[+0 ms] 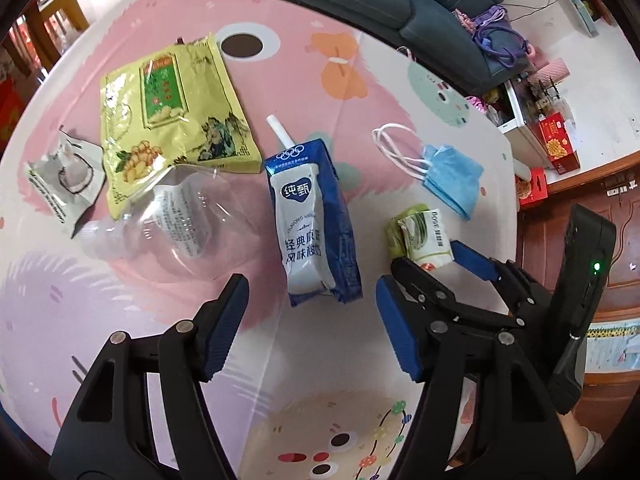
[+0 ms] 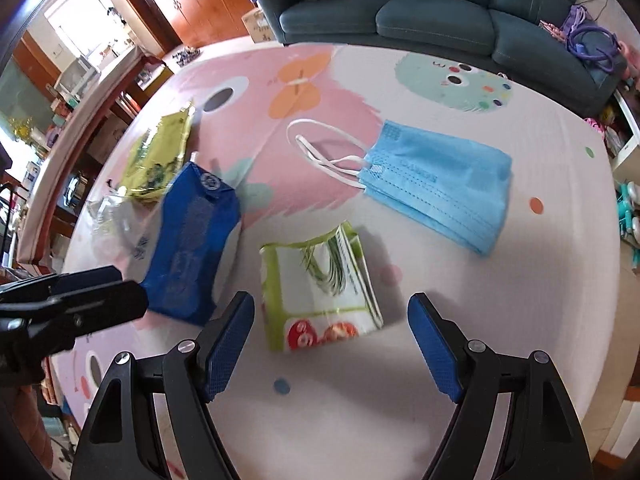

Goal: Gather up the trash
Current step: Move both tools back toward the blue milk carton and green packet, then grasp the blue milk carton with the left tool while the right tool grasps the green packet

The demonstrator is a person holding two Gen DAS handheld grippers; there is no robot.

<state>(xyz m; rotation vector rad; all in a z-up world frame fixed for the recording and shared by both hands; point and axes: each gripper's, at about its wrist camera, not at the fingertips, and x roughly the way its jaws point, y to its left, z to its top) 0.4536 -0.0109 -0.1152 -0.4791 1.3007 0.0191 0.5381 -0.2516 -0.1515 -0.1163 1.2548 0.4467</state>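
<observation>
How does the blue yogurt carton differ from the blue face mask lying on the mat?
The yogurt carton is dark blue with white print and a straw; the face mask is pale blue fabric with white ear loops. The carton is crumpled but bulky; the mask lies folded flat. Neither is gripped.

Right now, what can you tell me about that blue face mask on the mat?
The blue face mask is a pleated disposable one, seemingly thin nonwoven fabric, folded in half. Its white ear loops trail off one end. It lies flat on the patterned mat, beyond the green-and-white packet, apart from it. Neither gripper touches it.
</observation>
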